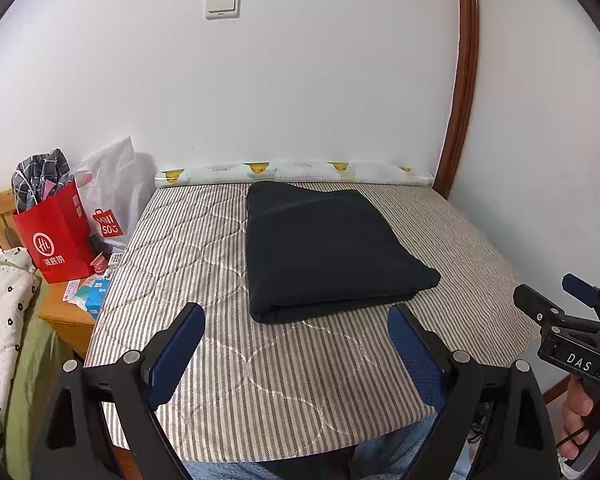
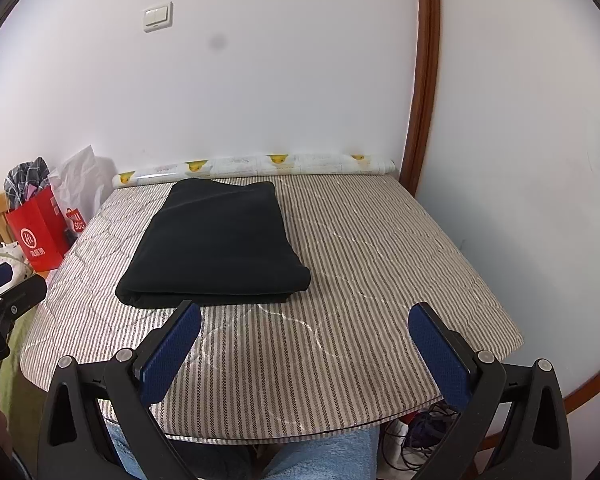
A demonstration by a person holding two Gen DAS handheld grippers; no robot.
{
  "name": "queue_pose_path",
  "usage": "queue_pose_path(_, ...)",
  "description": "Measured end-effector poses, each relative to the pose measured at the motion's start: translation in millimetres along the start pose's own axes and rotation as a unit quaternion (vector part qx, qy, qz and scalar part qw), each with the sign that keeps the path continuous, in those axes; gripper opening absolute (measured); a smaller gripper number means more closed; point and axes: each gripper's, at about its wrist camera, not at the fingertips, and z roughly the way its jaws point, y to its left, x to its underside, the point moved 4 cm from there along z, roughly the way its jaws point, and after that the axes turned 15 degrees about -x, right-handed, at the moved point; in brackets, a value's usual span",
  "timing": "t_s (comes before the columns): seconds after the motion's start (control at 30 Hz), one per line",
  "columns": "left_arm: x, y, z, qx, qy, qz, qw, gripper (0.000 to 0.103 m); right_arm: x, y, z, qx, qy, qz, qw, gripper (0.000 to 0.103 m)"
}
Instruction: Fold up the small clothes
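Both my tongs are spread wide with nothing in them. The left gripper [image 1: 296, 344] hovers over the near part of the striped table cover [image 1: 260, 380], just short of the black folded cloth [image 1: 324, 252]. The cloth lies flat toward the back of the table, its far edge near the duck-print roll [image 1: 292, 172] along the wall.

The right gripper [image 2: 304, 344] sits off to the cloth's [image 2: 216, 248] right; from here the cloth is left of centre and the cover's [image 2: 380, 264] right half is bare.

Only the left view shows my right hand [image 1: 576, 420] on the other tool's handle, plus the small boxes [image 1: 94, 292] on the wooden stand beside the red bag [image 1: 56, 240]. Only the right view shows the cables [image 2: 420, 432] under the table's near right corner. The wall switch [image 2: 157, 17] shows in both.
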Motion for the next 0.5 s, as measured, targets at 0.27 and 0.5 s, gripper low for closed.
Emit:
queue_pose_path(0.27,0.2,1.5,0.0,-0.002,0.001,-0.001,1.0000,0.092,-0.5,1.9,-0.9,0.001,-0.001,-0.007,1.000,0.102)
queue_pose_path(0.5,-0.3,1.1,0.7,-0.003,0.001,-0.003,1.0000,0.092,-1.1,3.1,-1.7,0.001,-0.002,-0.009,1.000,0.102)
